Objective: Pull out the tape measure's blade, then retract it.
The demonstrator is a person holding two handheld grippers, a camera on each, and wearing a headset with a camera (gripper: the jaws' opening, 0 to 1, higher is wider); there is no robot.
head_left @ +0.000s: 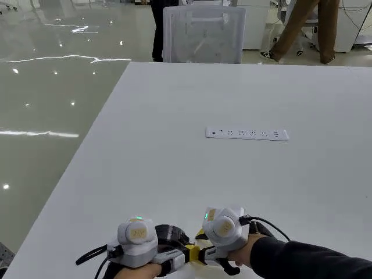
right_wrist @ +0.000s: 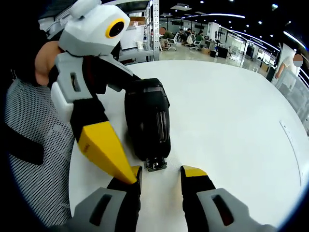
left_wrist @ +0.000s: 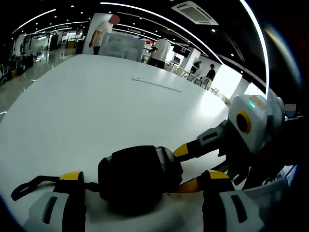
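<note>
Jaws of left gripper (left_wrist: 142, 177) pinching tape measure (left_wrist: 137, 174) case on surface (head_left: 232, 174); blade tab (right_wrist: 155, 165) pointing toward right gripper (right_wrist: 164, 171), lying between its spread jaws, not yet gripped.

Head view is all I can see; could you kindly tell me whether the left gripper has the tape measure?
Observer: In the left gripper view, the black tape measure sits between the left gripper's fingers; I cannot tell whether they press it.
Operator: Thank you; and the other one?
Observer: In the right gripper view, the right gripper is open, with the blade's end hook on the table just ahead of its fingers, at the case's mouth.
</note>
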